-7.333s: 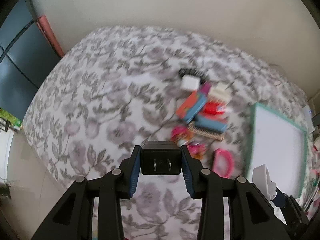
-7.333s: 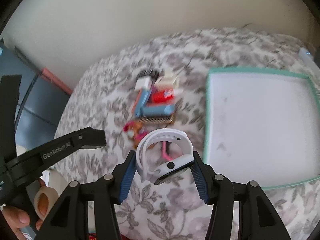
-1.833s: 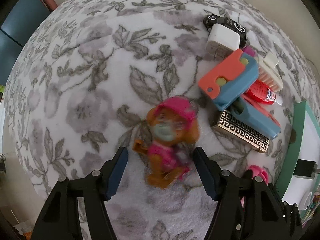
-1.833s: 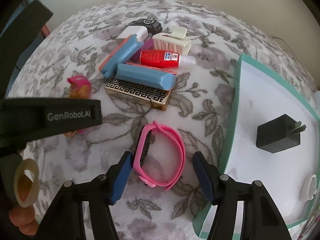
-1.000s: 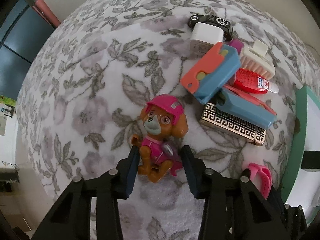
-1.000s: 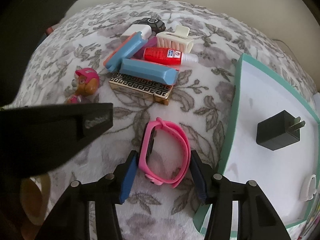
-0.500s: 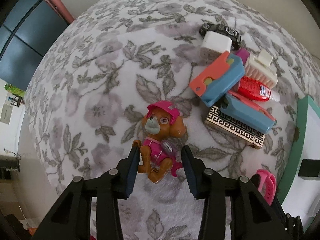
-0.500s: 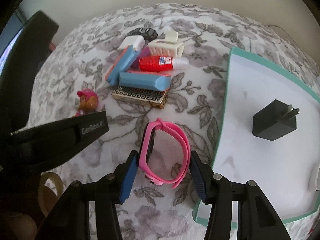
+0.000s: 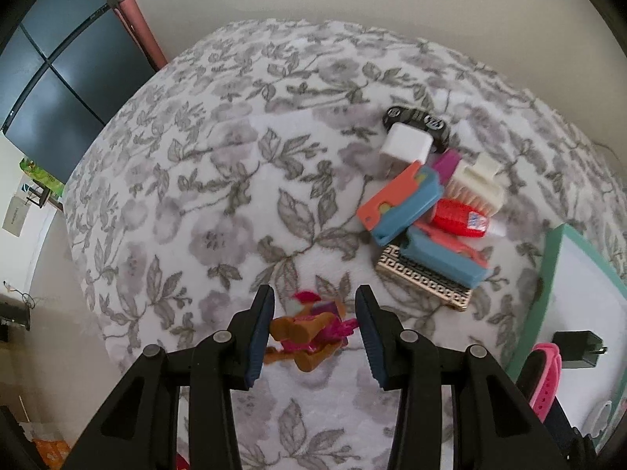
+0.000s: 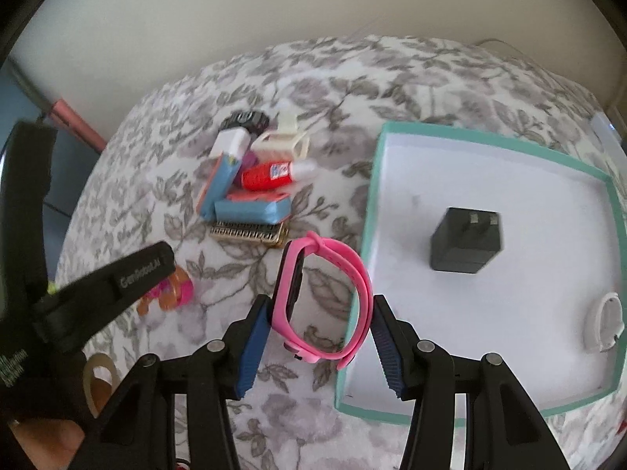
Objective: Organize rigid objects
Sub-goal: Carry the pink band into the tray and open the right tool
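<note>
My left gripper (image 9: 315,331) is shut on a brown and pink toy dog (image 9: 309,331) and holds it tipped on its side above the floral blanket. My right gripper (image 10: 319,329) is shut on a pink wristband (image 10: 325,301) and holds it up by the left rim of the teal tray (image 10: 370,203). The tray holds a black charger (image 10: 466,244) and a white wristband (image 10: 603,323). The toy dog also shows in the right wrist view (image 10: 168,293), partly hidden by the left gripper's body.
A pile lies on the blanket: black toy car (image 9: 417,119), white charger (image 9: 405,147), two blue and coral cases (image 9: 403,205), a white brush (image 9: 476,186), a red glue bottle (image 9: 460,217), a gold patterned box (image 9: 425,280). A wall stands behind.
Both grippers have risen from the blanket. The left one lifted the toy dog, which tipped onto its side. The right one lifted the pink wristband towards the tray's edge.
</note>
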